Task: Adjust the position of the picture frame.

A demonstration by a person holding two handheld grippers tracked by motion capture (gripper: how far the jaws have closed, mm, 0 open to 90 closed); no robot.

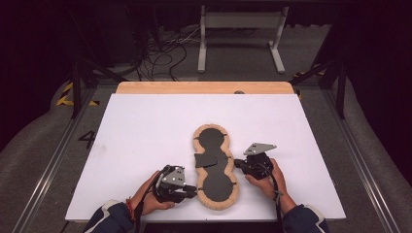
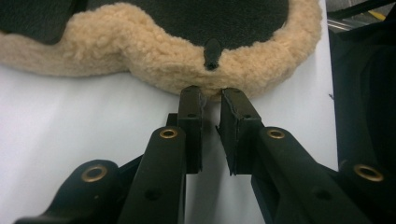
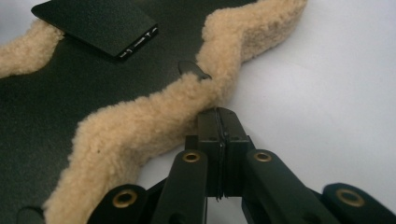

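A black pad with a fleece border [image 1: 216, 165] lies flat on the white desk [image 1: 141, 131], toward its 6 o'clock edge, a small black flap [image 1: 205, 159] lying across its waist. The left gripper [image 1: 193, 188] sits at the pad's 8 o'clock, its fingers [image 2: 190, 116] narrow and just meeting the fleece rim with nothing pinched. The right gripper [image 1: 238, 163] at 3 o'clock has its fingers [image 3: 208, 128] pressed fully together against the fleece edge.

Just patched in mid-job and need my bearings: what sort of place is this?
Probably a lab or recording workspace, not a home: a white-topped table set within a metal frame, loose cables on the grey floor behind, and yellow-black hazard tape at the left.
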